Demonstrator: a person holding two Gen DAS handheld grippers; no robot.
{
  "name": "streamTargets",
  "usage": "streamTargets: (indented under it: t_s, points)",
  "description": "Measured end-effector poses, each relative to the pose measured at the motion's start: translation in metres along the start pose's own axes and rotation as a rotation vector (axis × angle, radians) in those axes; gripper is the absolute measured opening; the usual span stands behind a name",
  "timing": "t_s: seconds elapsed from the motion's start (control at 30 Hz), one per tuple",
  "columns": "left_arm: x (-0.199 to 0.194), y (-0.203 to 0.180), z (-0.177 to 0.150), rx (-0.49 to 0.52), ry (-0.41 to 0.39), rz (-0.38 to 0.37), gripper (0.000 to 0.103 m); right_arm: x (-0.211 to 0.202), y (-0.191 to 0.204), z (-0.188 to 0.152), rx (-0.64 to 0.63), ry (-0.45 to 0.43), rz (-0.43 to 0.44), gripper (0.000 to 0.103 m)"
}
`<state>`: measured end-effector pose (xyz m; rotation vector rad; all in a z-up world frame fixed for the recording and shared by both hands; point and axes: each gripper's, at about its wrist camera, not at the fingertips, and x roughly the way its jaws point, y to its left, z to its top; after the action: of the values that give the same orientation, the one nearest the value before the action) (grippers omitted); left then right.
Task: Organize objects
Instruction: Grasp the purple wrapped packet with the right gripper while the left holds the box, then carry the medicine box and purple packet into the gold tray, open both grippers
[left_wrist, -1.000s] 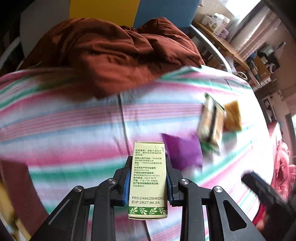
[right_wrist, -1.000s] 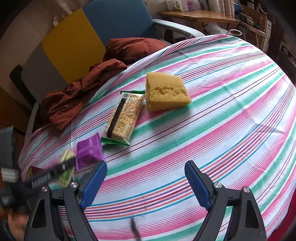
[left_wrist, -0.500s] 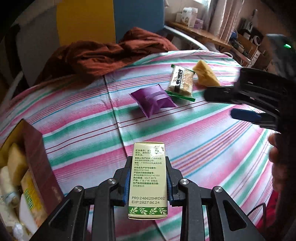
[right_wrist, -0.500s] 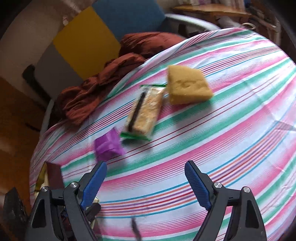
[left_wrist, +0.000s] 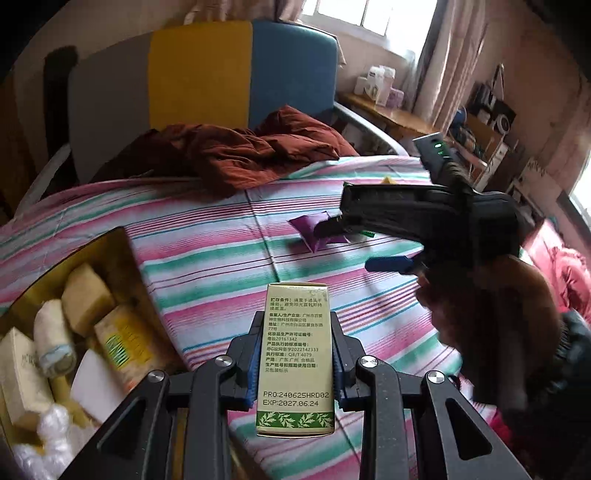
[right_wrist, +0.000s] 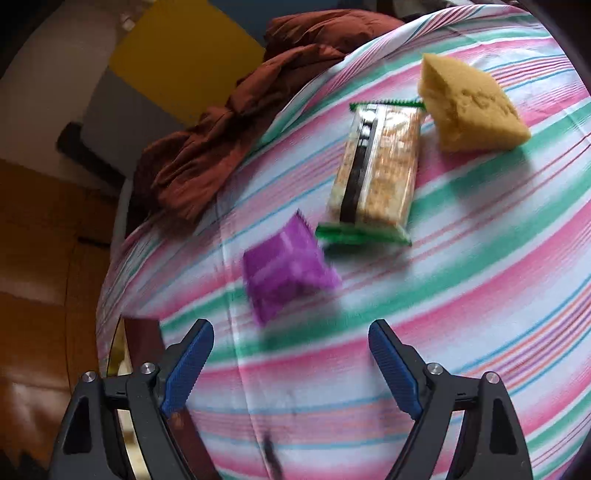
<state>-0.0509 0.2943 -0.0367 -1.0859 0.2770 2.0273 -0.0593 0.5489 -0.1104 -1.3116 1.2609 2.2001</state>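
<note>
Underneath everything lies a striped cloth (left_wrist: 207, 236) in pink, green and white, with a rumpled rust-brown garment (left_wrist: 236, 151) heaped at its far edge against a chair back in grey, yellow and blue panels (left_wrist: 207, 70). Beyond that, a curtained window (left_wrist: 373, 14) and cluttered wooden shelves (left_wrist: 480, 140) fill the room's right side. An open brown box (left_wrist: 122, 243) at the left edge of the cloth holds sponges, cartons and wrapped items.

The left gripper (left_wrist: 294, 354) sits low over the cloth beside that box, its blue pads clamped on an upright green-and-cream carton (left_wrist: 294, 362) with printed text facing the camera. The right gripper (right_wrist: 291, 350) hovers above the cloth with its jaws spread wide and nothing between them; in the left view it reaches across from the right, the person's hand (left_wrist: 491, 306) behind it. Just ahead of its fingers lies a purple sachet (right_wrist: 284, 269), then a green-edged snack bar (right_wrist: 376, 173), then a yellow sponge (right_wrist: 472, 103) touching the bar's far corner.
</note>
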Motion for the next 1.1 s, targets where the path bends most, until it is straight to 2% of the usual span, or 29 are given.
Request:
streamTargets:
  t_s: [0.2, 0.33, 0.43, 0.5, 0.6, 0.67, 0.83, 1.0, 1.1]
  points:
    - [-0.019, 0.025, -0.016, -0.056, -0.016, 0.017, 0.030, 0.017, 0.012, 0.019, 0.024, -0.028, -0.070, 0.088]
    - [-0.029, 0.041, -0.023, -0.093, -0.024, 0.024, 0.030, 0.029, 0.034, 0.023, -0.044, -0.031, -0.119, 0.079]
    - [-0.034, 0.048, -0.027, -0.110, -0.028, 0.026, 0.030, 0.038, 0.052, 0.020, -0.157, -0.024, -0.146, 0.074]
    - [-0.036, 0.052, -0.030, -0.122, -0.029, 0.027, 0.030, 0.045, 0.067, 0.012, -0.280, -0.008, -0.192, 0.071]
    - [-0.037, 0.056, -0.033, -0.136, -0.024, 0.024, 0.030, 0.049, 0.077, 0.001, -0.398, 0.002, -0.241, 0.069]
    - [-0.037, 0.058, -0.035, -0.143, -0.021, 0.024, 0.030, 0.049, 0.079, -0.004, -0.443, -0.010, -0.283, 0.061]
    - [-0.042, 0.061, -0.039, -0.153, -0.028, 0.025, 0.030, 0.035, 0.073, -0.014, -0.461, -0.024, -0.271, 0.050]
    - [-0.048, 0.066, -0.044, -0.167, -0.038, 0.035, 0.030, 0.013, 0.061, -0.039, -0.506, -0.020, -0.269, 0.047]
    - [-0.049, 0.070, -0.046, -0.174, -0.039, 0.047, 0.030, -0.006, 0.051, -0.053, -0.512, -0.026, -0.239, 0.047]
